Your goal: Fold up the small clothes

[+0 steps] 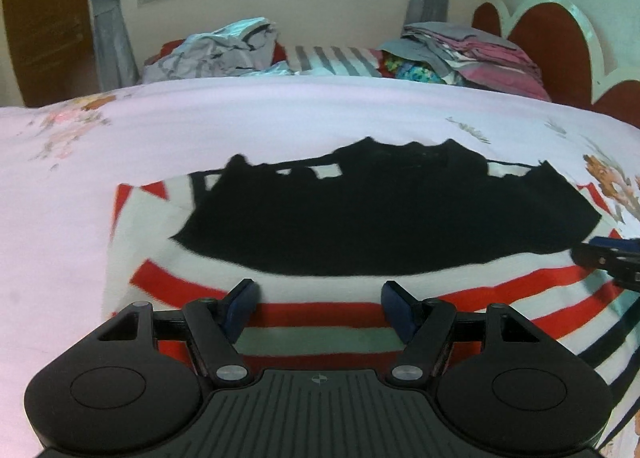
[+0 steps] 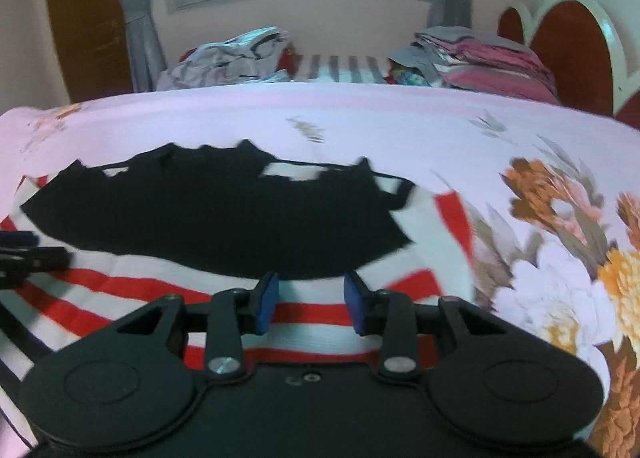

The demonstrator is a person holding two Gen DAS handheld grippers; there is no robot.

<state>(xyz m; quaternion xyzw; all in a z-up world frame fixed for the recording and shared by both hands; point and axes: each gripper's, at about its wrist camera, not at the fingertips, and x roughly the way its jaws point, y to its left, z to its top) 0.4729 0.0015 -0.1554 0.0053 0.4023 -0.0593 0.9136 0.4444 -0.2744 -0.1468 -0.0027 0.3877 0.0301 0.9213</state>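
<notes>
My left gripper (image 1: pixel 318 308) stood wide and empty, my right gripper (image 2: pixel 310 304) narrower and also empty, both over the near edge of the red-and-white striped garment (image 1: pixel 320 314) with the black garment (image 1: pixel 380 214) spread flat on top, all on the pink floral bedsheet (image 1: pixel 280 118).

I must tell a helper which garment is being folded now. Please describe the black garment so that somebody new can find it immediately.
Start at the bed with the pink flowered sheet. Near its front edge lies a red and white striped cloth, and the black garment is spread flat on top of it. It is the only plain black piece; the clothes piles by the far edge are grey, pink and striped.
</notes>
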